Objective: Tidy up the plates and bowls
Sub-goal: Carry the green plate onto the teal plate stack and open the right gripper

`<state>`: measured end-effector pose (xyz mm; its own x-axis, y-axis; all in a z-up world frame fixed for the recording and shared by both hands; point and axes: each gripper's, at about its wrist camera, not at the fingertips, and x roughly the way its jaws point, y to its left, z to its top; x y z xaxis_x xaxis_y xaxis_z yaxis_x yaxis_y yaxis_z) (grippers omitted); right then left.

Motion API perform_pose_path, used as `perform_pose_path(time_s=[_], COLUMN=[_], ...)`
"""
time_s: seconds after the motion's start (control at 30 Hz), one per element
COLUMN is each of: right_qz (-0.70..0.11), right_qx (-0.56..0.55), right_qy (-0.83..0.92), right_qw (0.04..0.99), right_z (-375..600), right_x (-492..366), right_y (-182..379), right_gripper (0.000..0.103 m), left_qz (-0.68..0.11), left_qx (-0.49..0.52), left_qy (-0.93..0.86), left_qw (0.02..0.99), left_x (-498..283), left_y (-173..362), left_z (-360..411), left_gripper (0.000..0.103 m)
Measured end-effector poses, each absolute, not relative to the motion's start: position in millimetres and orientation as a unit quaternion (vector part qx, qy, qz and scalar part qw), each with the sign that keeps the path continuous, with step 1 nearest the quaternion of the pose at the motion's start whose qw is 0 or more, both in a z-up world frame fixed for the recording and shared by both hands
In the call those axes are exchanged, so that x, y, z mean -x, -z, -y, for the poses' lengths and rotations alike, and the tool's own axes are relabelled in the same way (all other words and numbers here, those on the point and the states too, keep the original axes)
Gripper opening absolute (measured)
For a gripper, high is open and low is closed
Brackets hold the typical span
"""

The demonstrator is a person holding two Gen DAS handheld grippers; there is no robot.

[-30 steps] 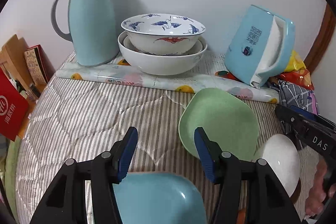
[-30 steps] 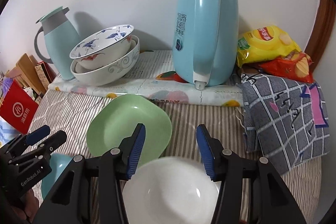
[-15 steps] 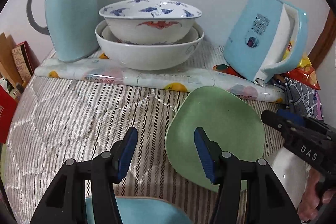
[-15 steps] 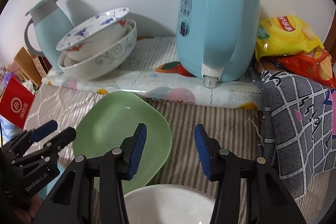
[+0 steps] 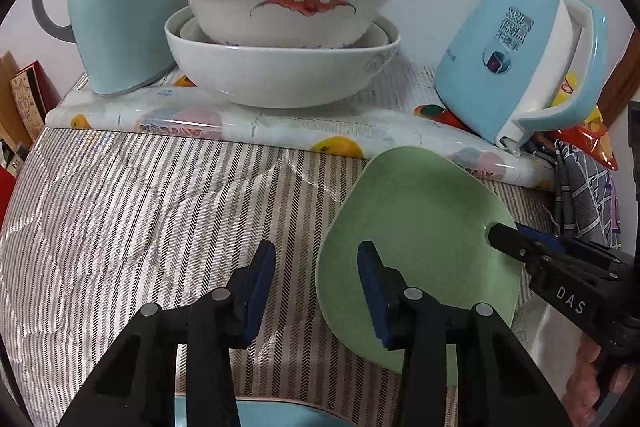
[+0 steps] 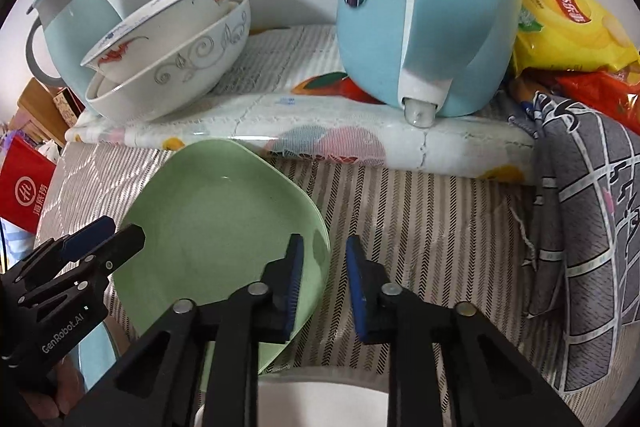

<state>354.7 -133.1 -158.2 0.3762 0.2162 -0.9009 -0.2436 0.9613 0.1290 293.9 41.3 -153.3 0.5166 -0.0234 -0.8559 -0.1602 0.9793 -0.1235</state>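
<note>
- We hold both grippers low over the striped cloth (image 5: pixel 120 227), either side of the green plate (image 5: pixel 420 239), which lies flat on the cloth between them.
- Our left gripper (image 5: pixel 316 287) has its jaws apart and empty. The plate's left rim sits just under the right-hand jaw, so most of the plate lies to the right of the gap.
- Our right gripper (image 6: pixel 322 283) also has its jaws apart, holding nothing. The plate's right rim falls at the left-hand jaw, with the plate spreading away to the left.
- We judge the right gripper the better placed: its gap straddles the rim or lies just beside it; we cannot tell which. The left would need a short shift rightward.
- The plate is a rounded square with a raised lip and no clear long axis. Any stretch of rim should do for a pinch.
- A blue plate (image 5: pixel 256 413) shows at the near edge of the left view, and a white bowl (image 6: pixel 320 403) at the near edge of the right view, both close under the grippers.
- The stacked bowls (image 5: pixel 280 67) stand on a raised ledge behind, between the flask (image 5: pixel 116 7) and the kettle (image 5: pixel 516 55).
- Open cloth lies left of the plate and between plate and ledge, so there is room to lift and carry. The ledge edge and kettle base are the nearest things to catch, in our view.
</note>
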Motion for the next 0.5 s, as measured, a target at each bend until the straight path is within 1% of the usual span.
perform_pose_path(time_s=[0.1, 0.2, 0.23, 0.3, 0.37, 0.5], right_qz=[-0.544, -0.545, -0.546, -0.546, -0.541, -0.535], right_qx=[0.018, 0.014, 0.013, 0.014, 0.015, 0.016], right_qy=[-0.137, -0.135, -0.136, -0.136, -0.137, -0.137], right_qw=[0.828, 0.828, 0.827, 0.827, 0.83, 0.834], right_z=[130.9, 131.3, 130.8, 128.9, 128.2, 130.3], right_x=[-356.7, -357.0, -356.9, -356.3, -355.6, -353.6], right_y=[160.7, 163.3, 164.5, 165.4, 163.5, 161.3], right_gripper=[0.011, 0.009, 0.008, 0.008, 0.007, 0.006], left_qz=[-0.495, -0.497, -0.499, -0.5, -0.499, -0.495], left_qx=[0.091, 0.091, 0.09, 0.09, 0.091, 0.09], left_qy=[-0.038, -0.036, -0.035, -0.033, -0.029, -0.03], left_qw=[0.863, 0.862, 0.861, 0.861, 0.861, 0.863], left_x=[-297.0, -299.6, -300.4, -302.0, -303.1, -304.6], left_y=[157.4, 161.3, 162.4, 165.0, 167.0, 168.7], left_z=[-40.3, -38.3, -38.0, -36.7, -35.8, -34.5], left_gripper=[0.033, 0.023, 0.022, 0.016, 0.013, 0.012])
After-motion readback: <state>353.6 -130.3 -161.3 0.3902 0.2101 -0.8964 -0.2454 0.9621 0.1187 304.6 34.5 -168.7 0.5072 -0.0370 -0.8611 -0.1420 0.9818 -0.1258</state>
